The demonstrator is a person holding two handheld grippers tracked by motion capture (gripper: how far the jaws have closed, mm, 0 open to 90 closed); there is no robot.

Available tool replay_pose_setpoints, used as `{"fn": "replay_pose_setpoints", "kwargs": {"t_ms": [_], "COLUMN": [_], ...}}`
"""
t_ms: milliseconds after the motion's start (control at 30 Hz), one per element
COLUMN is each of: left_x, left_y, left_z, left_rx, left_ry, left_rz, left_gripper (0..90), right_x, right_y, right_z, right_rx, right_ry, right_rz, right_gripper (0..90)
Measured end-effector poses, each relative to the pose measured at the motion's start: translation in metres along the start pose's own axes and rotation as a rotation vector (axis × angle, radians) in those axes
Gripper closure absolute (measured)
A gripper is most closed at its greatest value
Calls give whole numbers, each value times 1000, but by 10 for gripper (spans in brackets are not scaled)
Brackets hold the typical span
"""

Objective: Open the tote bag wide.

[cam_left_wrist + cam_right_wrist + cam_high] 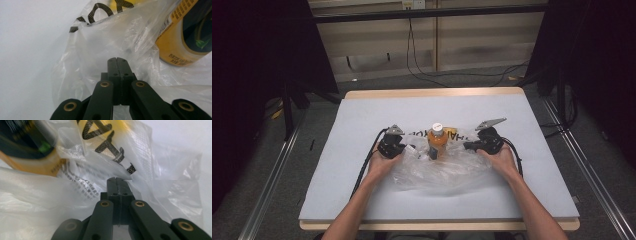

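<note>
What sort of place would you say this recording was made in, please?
Probably a lab recording bay: a cloth-covered table ringed by black curtains, floor rails alongside and loose cables behind it.

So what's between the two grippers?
In the high view, the orange bottle stands between the left gripper and the right gripper, with the clear plastic bag crumpled around it on the table.
</note>
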State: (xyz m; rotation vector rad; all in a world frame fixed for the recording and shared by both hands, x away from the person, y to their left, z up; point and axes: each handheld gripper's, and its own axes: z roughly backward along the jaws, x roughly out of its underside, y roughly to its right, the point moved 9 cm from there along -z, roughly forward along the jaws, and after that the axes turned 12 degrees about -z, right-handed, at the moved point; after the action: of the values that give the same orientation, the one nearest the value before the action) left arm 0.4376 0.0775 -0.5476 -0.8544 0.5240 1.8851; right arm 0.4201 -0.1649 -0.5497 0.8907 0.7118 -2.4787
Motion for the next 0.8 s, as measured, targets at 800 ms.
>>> {"fn": "replay_pose_setpoints", "kwargs": {"t_ms": [800], "left_x": [-50], "left_y": [15], "left_z": [82], "left_rx": [-9], "left_ry": [250], "left_rz": [-36], "left_gripper": [900], "right_x": [-40], "right_y": [-25], "right_z": [75], "right_rx": [-38], "right_ry": [202], "right_rz": [16], "right_gripper": [900]}}
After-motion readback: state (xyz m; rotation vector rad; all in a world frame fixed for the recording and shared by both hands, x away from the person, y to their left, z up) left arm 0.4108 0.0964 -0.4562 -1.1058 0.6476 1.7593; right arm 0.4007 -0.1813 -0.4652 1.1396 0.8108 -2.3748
